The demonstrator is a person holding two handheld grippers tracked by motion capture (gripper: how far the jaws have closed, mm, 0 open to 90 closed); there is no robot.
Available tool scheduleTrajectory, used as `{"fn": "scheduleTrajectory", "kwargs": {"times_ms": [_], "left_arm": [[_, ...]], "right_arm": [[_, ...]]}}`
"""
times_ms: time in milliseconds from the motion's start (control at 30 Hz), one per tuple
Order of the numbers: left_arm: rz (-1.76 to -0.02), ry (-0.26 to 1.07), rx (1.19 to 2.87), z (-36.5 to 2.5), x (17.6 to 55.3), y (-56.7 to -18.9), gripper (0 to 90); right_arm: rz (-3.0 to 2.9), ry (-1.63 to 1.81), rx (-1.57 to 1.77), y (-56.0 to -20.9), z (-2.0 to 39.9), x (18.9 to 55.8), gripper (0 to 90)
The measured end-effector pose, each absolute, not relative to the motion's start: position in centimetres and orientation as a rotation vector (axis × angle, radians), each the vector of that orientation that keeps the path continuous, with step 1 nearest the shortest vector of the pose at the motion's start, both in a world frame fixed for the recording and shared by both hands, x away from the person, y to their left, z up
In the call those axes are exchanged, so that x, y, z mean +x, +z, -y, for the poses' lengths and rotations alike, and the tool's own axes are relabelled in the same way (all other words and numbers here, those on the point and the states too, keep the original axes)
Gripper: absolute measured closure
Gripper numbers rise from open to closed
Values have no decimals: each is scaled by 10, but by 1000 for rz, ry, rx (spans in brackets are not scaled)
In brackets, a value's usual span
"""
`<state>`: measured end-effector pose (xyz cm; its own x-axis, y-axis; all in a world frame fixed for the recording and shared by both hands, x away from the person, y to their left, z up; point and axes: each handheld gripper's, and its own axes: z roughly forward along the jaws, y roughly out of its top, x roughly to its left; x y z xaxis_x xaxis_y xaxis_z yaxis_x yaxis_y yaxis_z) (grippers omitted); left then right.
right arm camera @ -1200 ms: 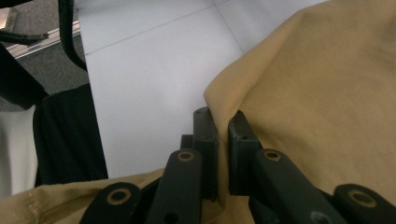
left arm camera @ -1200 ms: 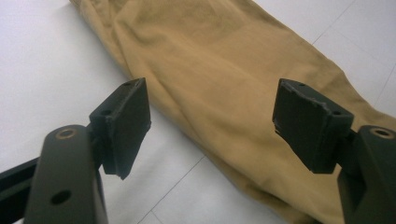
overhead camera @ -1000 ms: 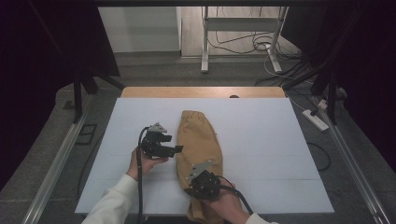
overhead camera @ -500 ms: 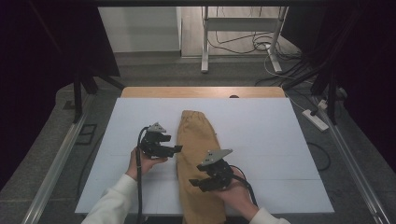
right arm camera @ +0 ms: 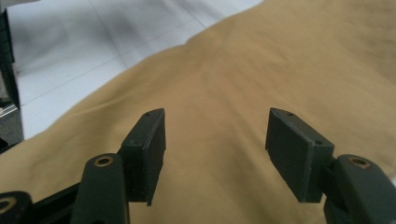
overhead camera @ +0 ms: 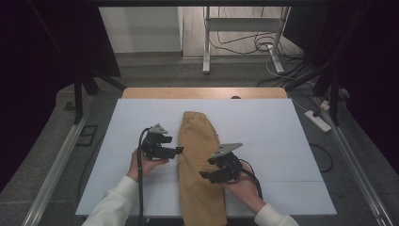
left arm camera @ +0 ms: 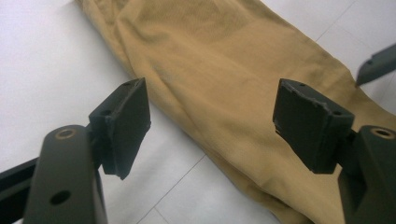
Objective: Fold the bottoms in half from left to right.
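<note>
While both jaw pairs gape empty, left gripper and right gripper flanking folded tan trousers: soft, limp; best pinched at edges.

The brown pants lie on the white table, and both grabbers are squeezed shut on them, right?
Not quite. The pants do lie on the white table, but both grippers are open: each gripper view shows its jaws spread apart above the cloth, pinching nothing.

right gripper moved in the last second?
Yes. The right gripper went from over the tan trousers toward their right edge, jaws open.
</note>
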<state>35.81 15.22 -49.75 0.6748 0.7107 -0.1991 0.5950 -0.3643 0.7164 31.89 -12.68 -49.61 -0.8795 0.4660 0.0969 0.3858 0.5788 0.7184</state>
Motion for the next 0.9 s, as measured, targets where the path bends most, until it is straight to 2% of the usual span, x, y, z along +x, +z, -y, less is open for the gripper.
{"fn": "scheduleTrajectory", "kwargs": {"times_ms": [900], "left_arm": [[-1010, 177, 2084, -155, 364, -500, 266]], "right_arm": [[-2636, 1189, 828, -497, 141, 368, 368]]}}
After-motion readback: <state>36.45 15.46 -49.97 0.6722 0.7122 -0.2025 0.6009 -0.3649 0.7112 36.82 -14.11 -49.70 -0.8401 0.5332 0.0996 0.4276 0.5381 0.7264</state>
